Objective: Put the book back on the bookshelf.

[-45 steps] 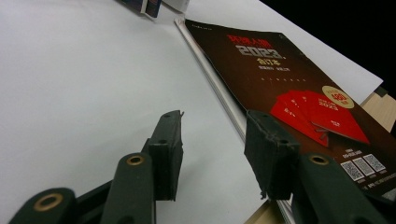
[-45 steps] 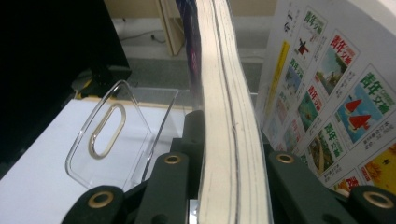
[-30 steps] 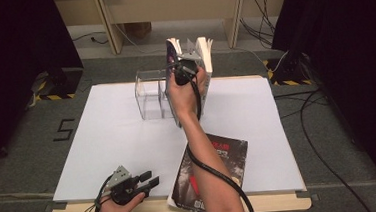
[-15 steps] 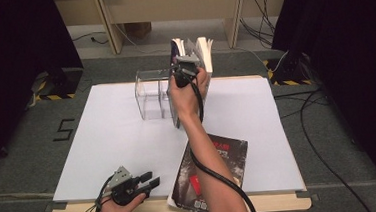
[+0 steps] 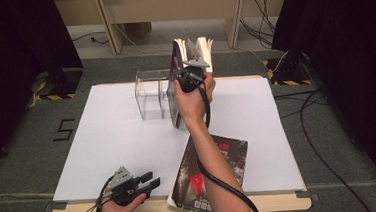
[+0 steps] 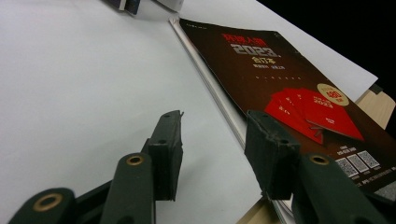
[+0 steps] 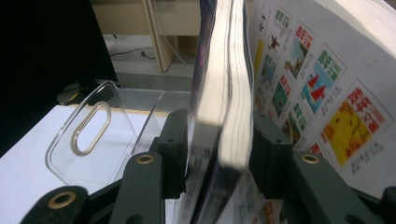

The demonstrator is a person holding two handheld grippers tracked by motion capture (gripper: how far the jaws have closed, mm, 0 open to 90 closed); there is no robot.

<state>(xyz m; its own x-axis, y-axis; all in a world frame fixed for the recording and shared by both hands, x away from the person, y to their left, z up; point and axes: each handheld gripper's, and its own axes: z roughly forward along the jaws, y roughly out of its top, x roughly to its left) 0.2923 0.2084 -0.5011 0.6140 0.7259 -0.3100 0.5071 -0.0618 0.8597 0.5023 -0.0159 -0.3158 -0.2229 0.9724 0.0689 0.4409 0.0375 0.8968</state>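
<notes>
plainly the upright magazine [image 7: 224, 93] at upper centre of the high view, beside the clear rack [image 5: 152, 96], is thin, floppy and glossy, best pinched low near the spine. the right gripper [image 7: 219, 140] straddles it, jaws just opening, pads seemingly off it. the left gripper [image 6: 212, 149] rests part-open, holding nothing, at lower left.

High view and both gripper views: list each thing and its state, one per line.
Upright book: standing on edge in the clear rack, between the right gripper's jaws.
Clear rack: upright, its left slots vacant.
Dark magazine: flat, closed, at the table's near edge.
Right gripper: jaws just opening, pads off the book.
Left gripper: open, holding nothing.
</notes>
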